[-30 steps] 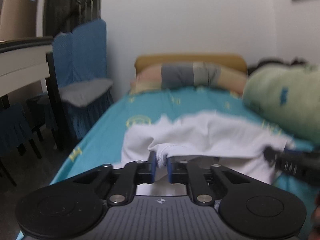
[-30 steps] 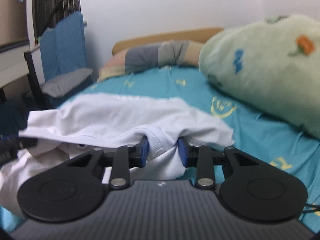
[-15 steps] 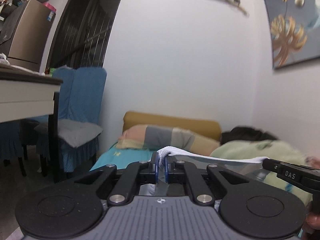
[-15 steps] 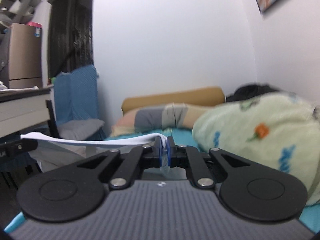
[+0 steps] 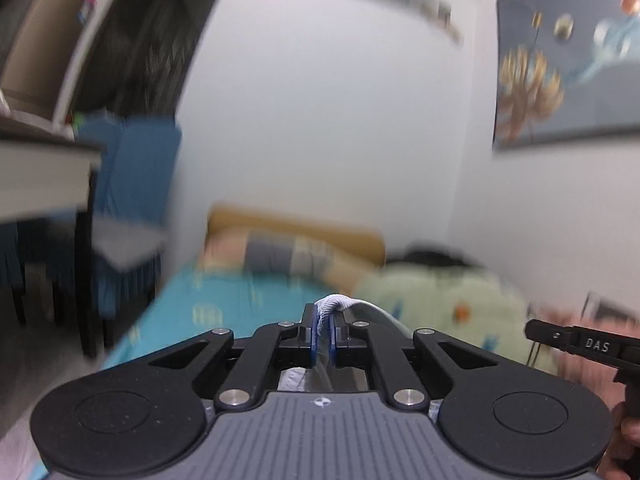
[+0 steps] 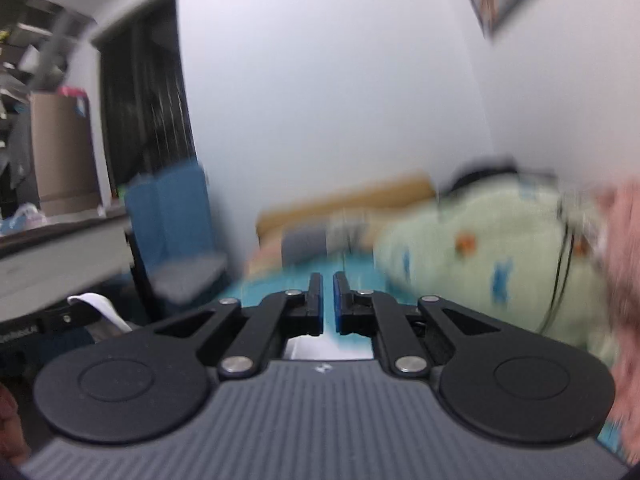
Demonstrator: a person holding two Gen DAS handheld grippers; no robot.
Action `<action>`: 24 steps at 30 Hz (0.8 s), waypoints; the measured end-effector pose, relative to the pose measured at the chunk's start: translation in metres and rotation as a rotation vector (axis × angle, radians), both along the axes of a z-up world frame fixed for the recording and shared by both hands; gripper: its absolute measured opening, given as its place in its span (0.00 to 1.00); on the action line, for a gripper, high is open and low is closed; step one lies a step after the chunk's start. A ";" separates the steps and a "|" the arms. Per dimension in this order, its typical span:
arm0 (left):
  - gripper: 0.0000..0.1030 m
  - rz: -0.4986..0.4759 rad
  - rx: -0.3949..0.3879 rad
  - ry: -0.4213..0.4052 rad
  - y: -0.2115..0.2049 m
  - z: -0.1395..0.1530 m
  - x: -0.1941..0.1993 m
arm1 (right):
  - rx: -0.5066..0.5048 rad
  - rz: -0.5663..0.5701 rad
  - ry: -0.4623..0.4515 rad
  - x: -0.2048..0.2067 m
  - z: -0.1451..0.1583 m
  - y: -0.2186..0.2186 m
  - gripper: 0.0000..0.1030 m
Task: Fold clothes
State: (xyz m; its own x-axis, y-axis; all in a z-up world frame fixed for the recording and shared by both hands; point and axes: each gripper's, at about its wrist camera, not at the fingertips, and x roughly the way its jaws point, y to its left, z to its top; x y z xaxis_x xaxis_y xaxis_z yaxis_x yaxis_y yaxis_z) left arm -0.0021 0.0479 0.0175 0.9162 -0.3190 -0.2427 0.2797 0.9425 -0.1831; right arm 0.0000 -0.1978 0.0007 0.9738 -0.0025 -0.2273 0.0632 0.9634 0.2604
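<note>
We find the left gripper [image 5: 324, 330] held level and raised above the bed [image 5: 240, 304], its fingers clamped on a bunched white garment [image 5: 340, 306] hem. The right gripper [image 6: 327, 304] is also raised above the bed, fingers slightly apart with nothing between them. Half a second ago it pinched the cloth; it has since let go. The garment now hangs from the left gripper alone, above the bed's foot end.

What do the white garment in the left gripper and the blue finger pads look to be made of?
White garment: likely soft knit cotton, matte, its pinched edge ribbed. Pads on the right gripper: smooth blue, perhaps rubber or plastic; blur leaves it open.
</note>
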 end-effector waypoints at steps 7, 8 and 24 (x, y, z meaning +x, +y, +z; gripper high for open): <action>0.06 0.004 -0.029 0.164 0.002 -0.026 0.030 | 0.089 0.086 0.181 0.025 -0.029 0.001 0.11; 0.06 0.005 -0.033 0.165 0.004 -0.027 0.030 | 0.085 0.115 0.179 0.024 -0.027 0.007 0.17; 0.06 0.104 -0.079 0.120 0.019 -0.012 0.043 | -0.072 0.180 0.379 0.021 -0.066 0.094 0.84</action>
State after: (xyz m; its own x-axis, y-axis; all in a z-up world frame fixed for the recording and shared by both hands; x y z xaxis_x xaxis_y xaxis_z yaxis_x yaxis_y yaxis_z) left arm 0.0406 0.0670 0.0059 0.9110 -0.2467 -0.3306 0.1532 0.9465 -0.2841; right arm 0.0206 -0.1042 -0.0650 0.8079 0.1307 -0.5747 -0.0289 0.9827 0.1829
